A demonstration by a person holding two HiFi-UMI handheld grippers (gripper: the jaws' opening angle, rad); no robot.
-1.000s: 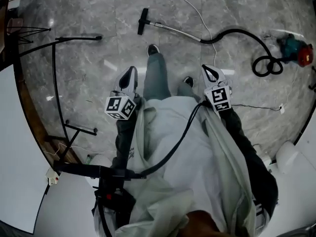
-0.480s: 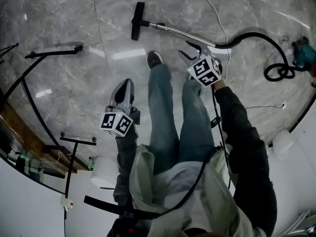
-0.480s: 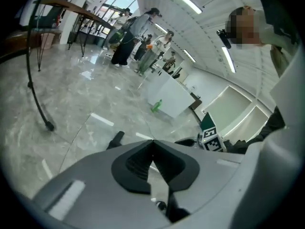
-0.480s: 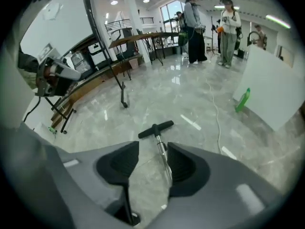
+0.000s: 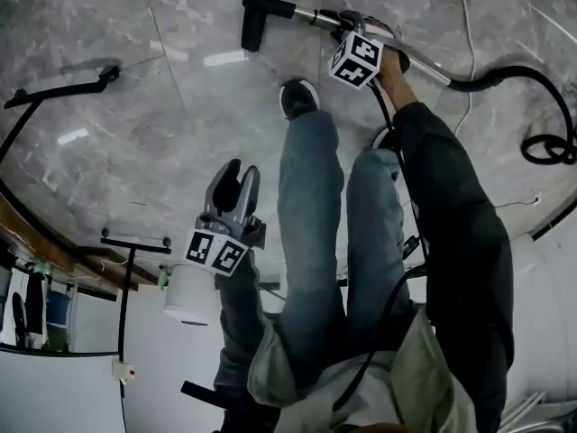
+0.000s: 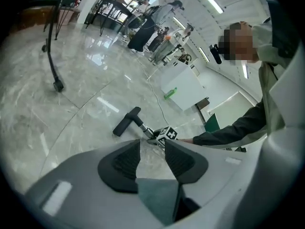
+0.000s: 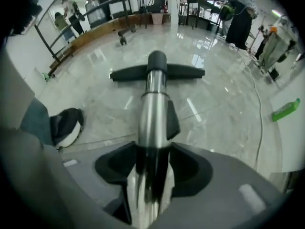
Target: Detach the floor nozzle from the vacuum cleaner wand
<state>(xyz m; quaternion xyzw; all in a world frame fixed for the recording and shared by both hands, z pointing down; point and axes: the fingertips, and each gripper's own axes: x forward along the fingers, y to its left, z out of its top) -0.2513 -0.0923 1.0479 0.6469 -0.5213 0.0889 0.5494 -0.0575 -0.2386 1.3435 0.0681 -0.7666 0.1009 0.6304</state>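
Two grippers (image 5: 237, 171) (image 5: 347, 23), one wand (image 5: 306, 13), one floor nozzle (image 5: 257, 7), one hose (image 5: 505, 67).

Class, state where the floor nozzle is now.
Head view: the floor nozzle lies on the floor at top centre, on the wand's left end, beyond the person's shoe.

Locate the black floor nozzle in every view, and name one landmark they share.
Head view: floor nozzle at the top edge, left of centre.
Left gripper view: floor nozzle left of centre, lying on the floor.
Right gripper view: floor nozzle upper centre, lying crosswise.
Shared landmark: the metal wand joined to it.
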